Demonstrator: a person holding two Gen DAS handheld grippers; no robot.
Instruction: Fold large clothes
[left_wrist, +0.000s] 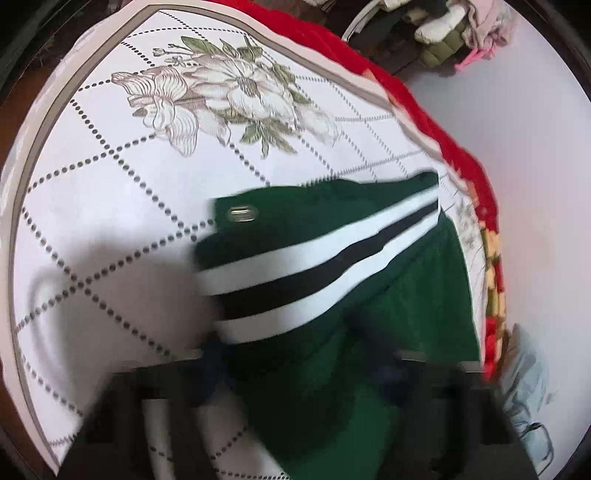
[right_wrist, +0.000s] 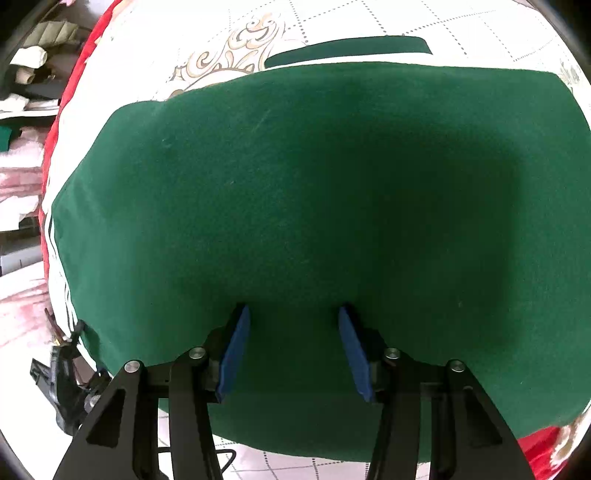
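Observation:
A dark green garment (right_wrist: 314, 192) lies spread on a white floral sheet (right_wrist: 147, 55). My right gripper (right_wrist: 294, 314) is open, its blue pads (right_wrist: 236, 350) resting on the flat green cloth with nothing between them. In the left wrist view, a green part with white and black stripes (left_wrist: 317, 266) and a metal eyelet (left_wrist: 242, 214) hangs lifted in front of the camera. The view is blurred by motion. My left gripper (left_wrist: 299, 354) sits at the bottom under the cloth; its fingers are dark smears and its jaws cannot be made out.
The white sheet (left_wrist: 110, 206) with a grey flower print covers a bed with a red blanket (left_wrist: 436, 122) along its far edge. A pile of clothes (left_wrist: 454, 33) lies on the floor beyond. Pink and white cloth (right_wrist: 18, 192) lies left of the bed.

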